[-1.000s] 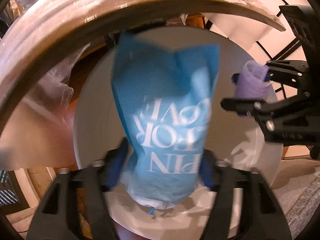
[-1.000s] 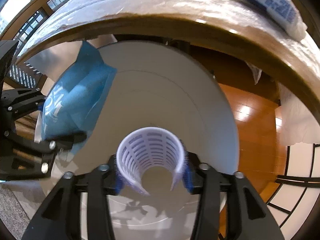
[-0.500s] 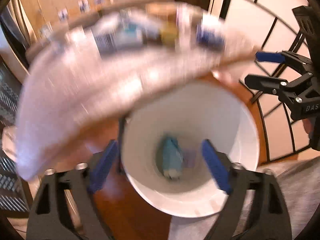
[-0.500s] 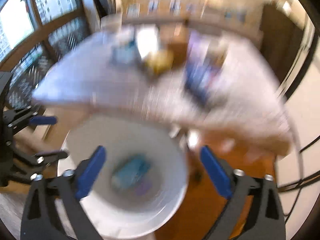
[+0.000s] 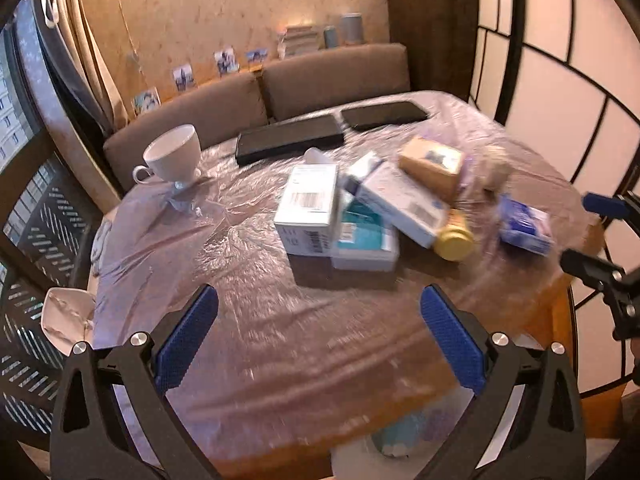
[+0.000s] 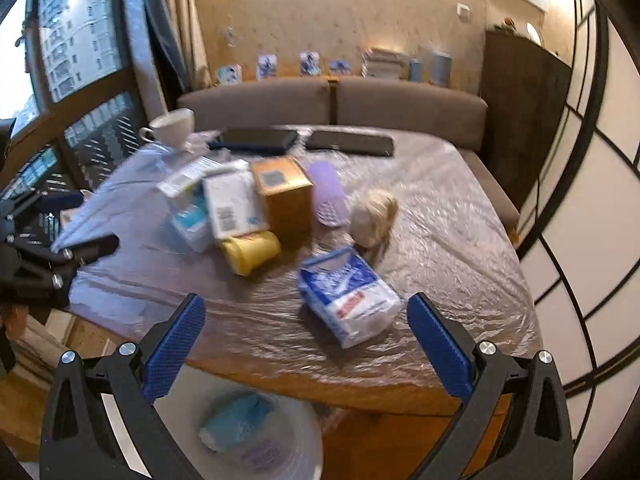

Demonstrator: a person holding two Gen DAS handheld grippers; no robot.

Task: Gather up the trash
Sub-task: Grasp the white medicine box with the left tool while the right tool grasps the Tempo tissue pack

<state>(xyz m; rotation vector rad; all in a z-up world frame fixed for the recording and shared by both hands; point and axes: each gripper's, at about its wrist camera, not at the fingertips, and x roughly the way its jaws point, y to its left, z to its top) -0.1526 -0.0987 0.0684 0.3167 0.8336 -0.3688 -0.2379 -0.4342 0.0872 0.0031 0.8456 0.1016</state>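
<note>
Both grippers are open and empty, raised above the near edge of a plastic-covered table (image 5: 248,304). My left gripper (image 5: 320,340) faces a heap of white and teal boxes (image 5: 308,208), a yellow cup (image 5: 454,236) and a blue-white packet (image 5: 524,224). My right gripper (image 6: 306,348) faces the blue-white packet (image 6: 348,292), the yellow cup (image 6: 252,252), a brown box (image 6: 286,192), a purple mesh cup (image 6: 328,192) and a crumpled paper ball (image 6: 374,216). The white bin (image 6: 308,432) below the table edge holds a blue bag (image 6: 236,420) and a purple cup.
A white teacup (image 5: 172,156) stands at the far left of the table. Two dark flat cases (image 5: 288,138) lie at the far edge, before a brown sofa (image 5: 336,76). A window is at the left, a screen wall at the right.
Both grippers let go of the blue bag and the purple cup into the bin, opened, and rose from the bin to face the tabletop.
</note>
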